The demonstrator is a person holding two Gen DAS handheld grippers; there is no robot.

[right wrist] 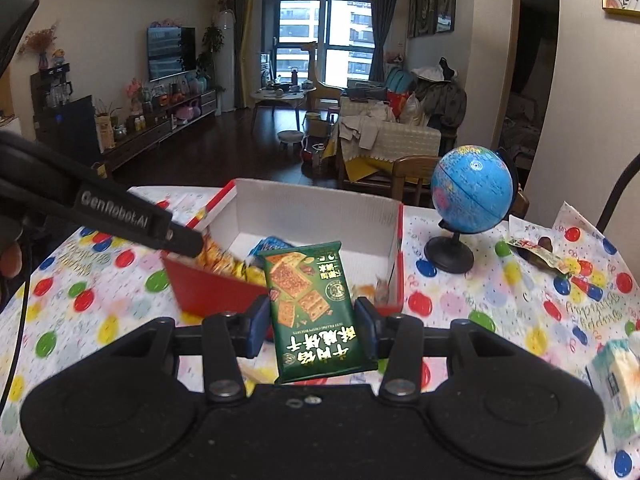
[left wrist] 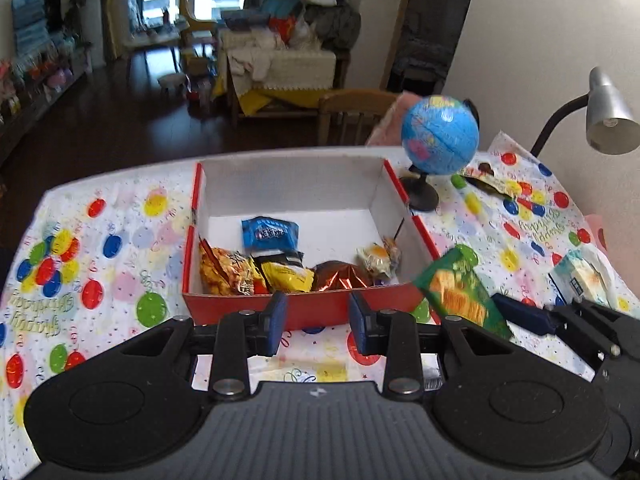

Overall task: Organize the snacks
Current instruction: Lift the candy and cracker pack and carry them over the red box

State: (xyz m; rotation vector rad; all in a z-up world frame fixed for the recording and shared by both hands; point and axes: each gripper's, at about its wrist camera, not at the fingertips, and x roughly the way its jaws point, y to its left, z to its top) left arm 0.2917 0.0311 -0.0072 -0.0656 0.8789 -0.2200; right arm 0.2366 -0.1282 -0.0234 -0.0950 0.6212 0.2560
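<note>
Clamped between the blue pads of the right claw (right wrist: 311, 326) is a green cracker packet (right wrist: 316, 314), held upright just in front of the red box (right wrist: 212, 290), its near end toward the camera. Only the right wrist view shows its face: cracker pictures, large Chinese characters I cannot read from this angle, and a small line of English too fine to make out. That view also catches the left claw's arm crossing the box's left corner, printed "GenRobot.AI".

From the left wrist view the left claw (left wrist: 318, 317) stands apart with nothing between its pads, just before the box's near wall (left wrist: 304, 310). This view looks down into the box, where a blue packet (left wrist: 270, 233) lies mid-floor and an orange bag (left wrist: 224, 270), a yellow packet (left wrist: 286, 274), a brown foil wrapper (left wrist: 340, 276) and a small pale sweet (left wrist: 376, 258) crowd the near wall. Right of the box stand a globe (left wrist: 440, 134) and, beyond it, loose wrappers (left wrist: 490, 180) on the balloon-print counter (left wrist: 100, 240), whose cloth reads "Happy Birthday".
</note>
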